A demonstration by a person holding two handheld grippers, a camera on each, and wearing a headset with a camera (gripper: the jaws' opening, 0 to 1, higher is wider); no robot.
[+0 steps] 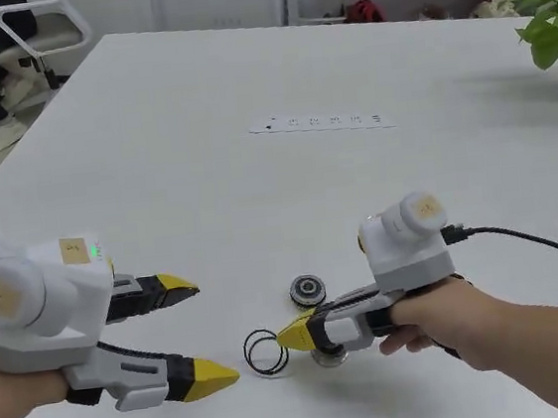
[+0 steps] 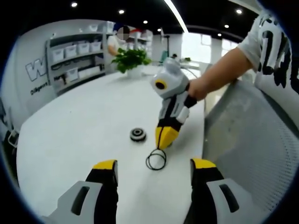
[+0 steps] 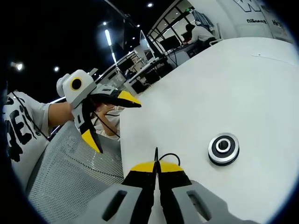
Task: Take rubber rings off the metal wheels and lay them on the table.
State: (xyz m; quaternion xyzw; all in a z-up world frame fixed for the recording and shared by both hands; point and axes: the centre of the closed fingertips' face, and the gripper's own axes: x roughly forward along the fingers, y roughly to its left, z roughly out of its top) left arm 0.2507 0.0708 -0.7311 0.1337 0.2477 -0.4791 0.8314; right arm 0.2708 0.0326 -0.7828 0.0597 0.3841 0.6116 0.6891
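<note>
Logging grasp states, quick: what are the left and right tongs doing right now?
Left tongs: open, holding nothing.
Right tongs: closed on a black rubber ring.

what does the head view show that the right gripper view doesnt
Head view, not the right gripper view: the power strip, the plant and a chair. Right gripper view, not the head view: a printed shirt, grey mesh and ceiling lights. Both: the open left tool, the wheel, the ring pinched in the shut right tool, and the table.
</note>
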